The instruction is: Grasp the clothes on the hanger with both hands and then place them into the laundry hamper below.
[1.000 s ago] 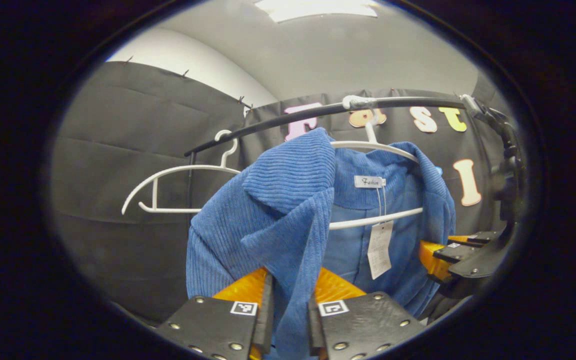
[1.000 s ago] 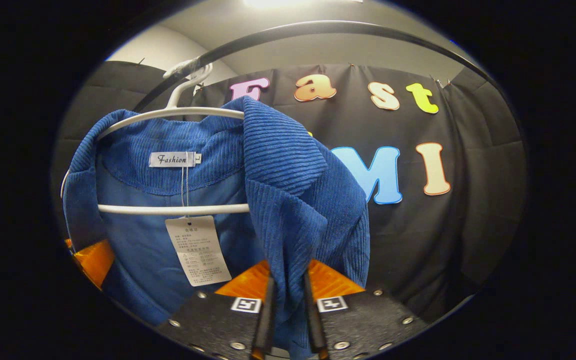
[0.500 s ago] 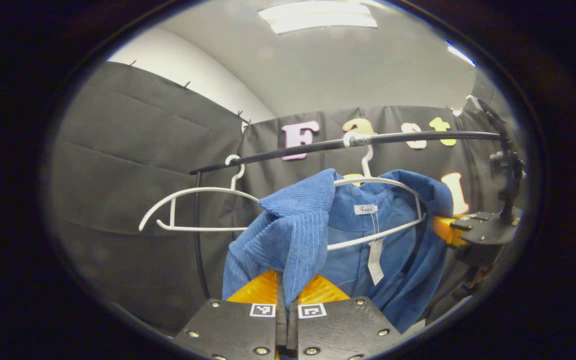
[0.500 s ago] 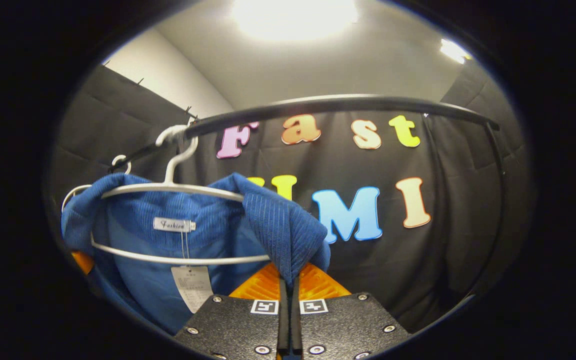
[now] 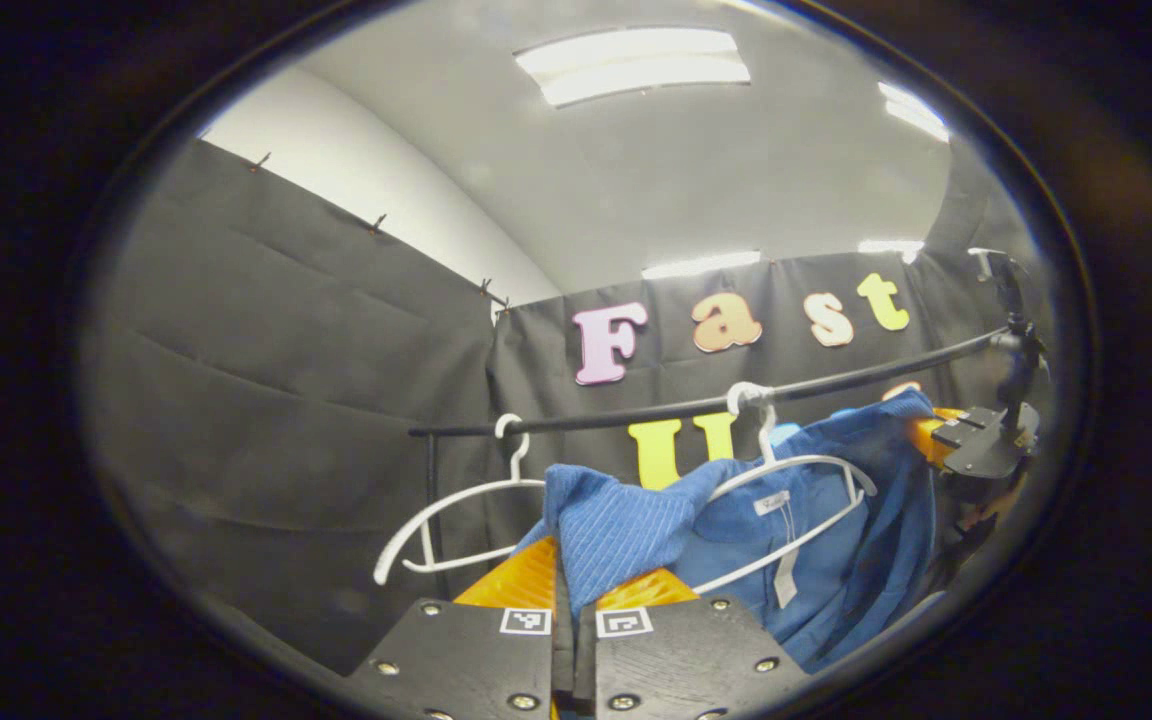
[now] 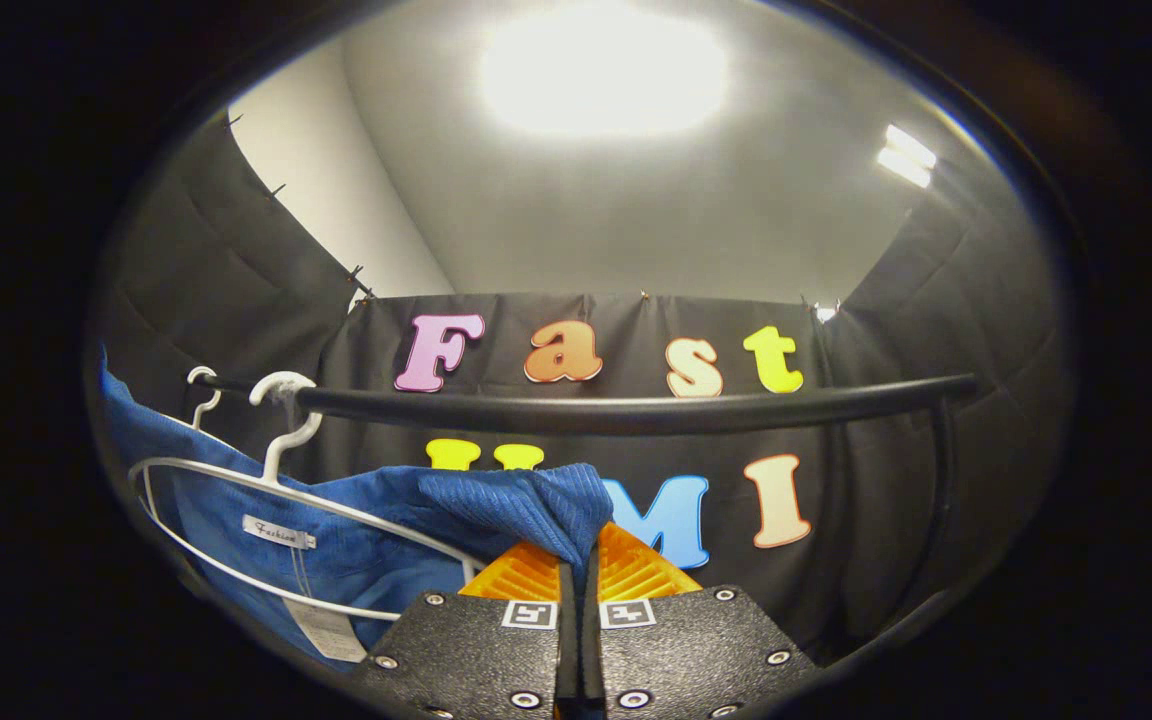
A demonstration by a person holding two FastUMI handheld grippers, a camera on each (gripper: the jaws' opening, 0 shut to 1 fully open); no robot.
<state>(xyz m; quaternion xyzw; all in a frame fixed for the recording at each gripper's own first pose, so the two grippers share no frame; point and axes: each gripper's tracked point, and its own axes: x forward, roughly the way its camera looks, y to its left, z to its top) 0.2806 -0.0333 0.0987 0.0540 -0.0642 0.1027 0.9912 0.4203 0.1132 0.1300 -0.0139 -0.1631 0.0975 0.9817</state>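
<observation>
Only left tongs (image 5: 564, 600) view has right tongs (image 5: 936, 432) gripping jacket (image 5: 626, 525)

A long black rail (image 6: 636, 412) runs across above and ahead of the gripper, held up by a thin black post (image 5: 431, 500) at its end. An empty white hanger (image 5: 436, 520) hangs on the rail, off to the left. High overhead, a bright ceiling light (image 5: 631, 65) shines from the grey ceiling (image 6: 636, 220).

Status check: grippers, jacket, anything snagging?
Left gripper and right gripper both shut on blue jacket. Jacket lifted, partly draped over white hanger. Hanger hooked on rail.
</observation>
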